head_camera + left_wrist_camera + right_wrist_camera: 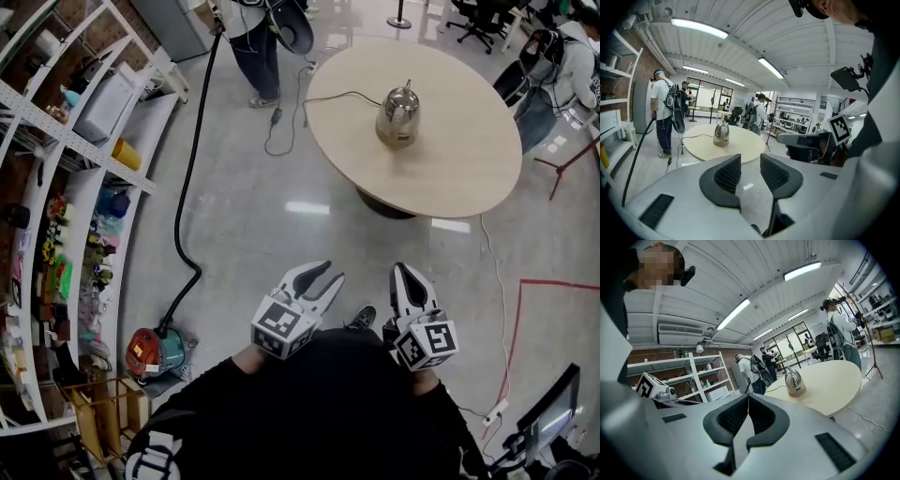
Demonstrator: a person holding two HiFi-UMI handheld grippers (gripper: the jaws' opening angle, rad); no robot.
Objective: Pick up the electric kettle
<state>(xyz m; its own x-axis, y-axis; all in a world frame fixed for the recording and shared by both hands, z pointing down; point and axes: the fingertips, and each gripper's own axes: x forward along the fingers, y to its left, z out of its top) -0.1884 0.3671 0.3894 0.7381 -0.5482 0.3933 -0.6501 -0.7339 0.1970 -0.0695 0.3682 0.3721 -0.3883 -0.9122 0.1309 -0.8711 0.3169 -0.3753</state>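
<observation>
A steel kettle (398,114) is seen upright near the middle of a round, pale wooden table (469,173), with its black cord (319,98) trailing off the far edge to the floor. Both grippers are held low in front of the person, well apart from the table and pointed toward it. The left gripper (330,273) is held with its jaws a narrow gap apart and nothing between them. The right gripper (403,272) is seen with its jaws pressed together and empty. Shelves (56,141) are lined along the left wall, and a standing person (258,47) is seen beyond the table.
</observation>
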